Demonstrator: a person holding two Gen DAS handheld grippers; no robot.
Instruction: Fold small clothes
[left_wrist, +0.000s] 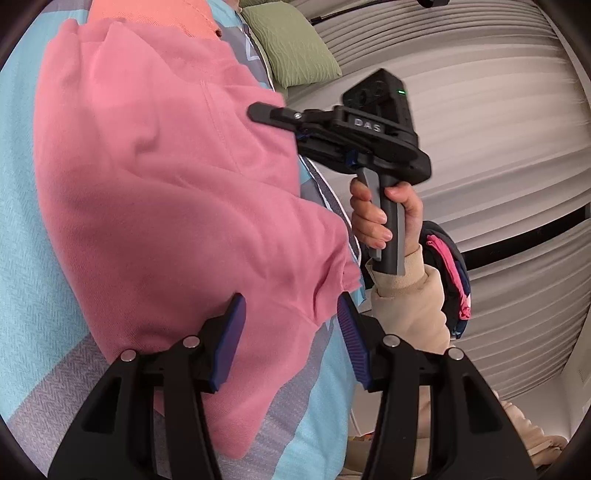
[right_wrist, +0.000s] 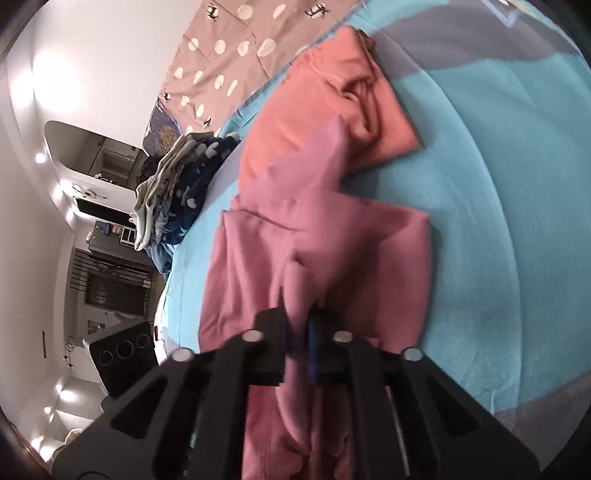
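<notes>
From my left wrist, the pink garment lies rumpled and bunched on the turquoise and grey bedspread, with a seam running down its middle and soft folds along its near edge. An orange garment sits just past it at the far end. My left gripper has its blue-padded jaws standing partly apart, and the pink cloth's near edge lies between them; the pads do not press on it. Across from me, a hand in a beige sleeve holds my right gripper by its handle, its tip at the pink cloth's far edge.

From my right wrist, the pink garment spreads in crumpled layers over the turquoise bedspread, touching the orange garment beyond. My right gripper has its jaws drawn together, clamped on a raised fold of the pink cloth, which hangs down between the fingers.
</notes>
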